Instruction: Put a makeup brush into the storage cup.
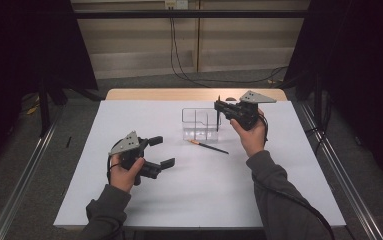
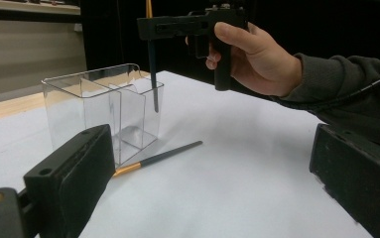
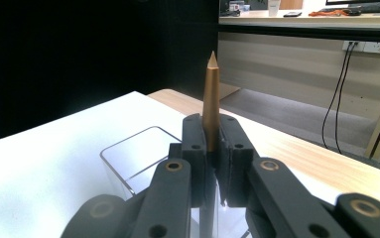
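Observation:
A clear plastic organiser (image 1: 191,111) with several compartments stands at the middle back of the white table. My right gripper (image 1: 218,105) is shut on a thin dark brush (image 1: 217,120), held upright. The brush's gold pointed end (image 3: 211,99) sticks up between the jaws of the right gripper (image 3: 211,144). In the left gripper view the held brush (image 2: 153,74) dips its lower end below the rim of the organiser (image 2: 93,104), at its right-end compartment. A second brush (image 1: 208,146) lies flat in front of the organiser. My left gripper (image 1: 165,151) hovers open at the left, with nothing between its jaws.
The white sheet (image 1: 129,200) covers most of the table, with a strip of bare wood (image 1: 154,94) along the far edge. Cables run across the floor beyond the table (image 1: 179,65). Metal rails (image 1: 339,170) flank the table on both sides.

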A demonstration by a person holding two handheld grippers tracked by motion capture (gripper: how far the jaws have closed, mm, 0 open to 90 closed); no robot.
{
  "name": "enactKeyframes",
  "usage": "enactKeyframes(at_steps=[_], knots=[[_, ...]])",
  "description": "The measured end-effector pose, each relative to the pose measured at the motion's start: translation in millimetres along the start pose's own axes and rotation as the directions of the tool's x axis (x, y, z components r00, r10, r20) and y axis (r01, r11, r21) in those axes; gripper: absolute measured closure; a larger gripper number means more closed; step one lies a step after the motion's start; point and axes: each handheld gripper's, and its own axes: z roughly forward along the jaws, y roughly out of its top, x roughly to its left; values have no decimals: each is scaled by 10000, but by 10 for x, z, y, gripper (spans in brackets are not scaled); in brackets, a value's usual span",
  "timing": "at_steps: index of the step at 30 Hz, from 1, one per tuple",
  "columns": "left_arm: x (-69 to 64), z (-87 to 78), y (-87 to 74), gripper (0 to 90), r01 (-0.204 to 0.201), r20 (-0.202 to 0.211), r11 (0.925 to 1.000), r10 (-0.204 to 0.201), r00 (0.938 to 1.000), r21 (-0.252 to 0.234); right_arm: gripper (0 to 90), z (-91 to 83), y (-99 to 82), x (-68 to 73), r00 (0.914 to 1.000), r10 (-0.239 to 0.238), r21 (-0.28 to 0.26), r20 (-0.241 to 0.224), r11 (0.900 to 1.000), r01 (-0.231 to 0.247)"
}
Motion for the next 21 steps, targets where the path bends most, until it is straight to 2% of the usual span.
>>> enactKeyframes(at_steps=[21], knots=[[7, 5, -5, 37, -74, 11, 10000, 74, 10000, 58, 832, -5, -84, -10, 10000, 19, 166, -1, 9999, -19]])
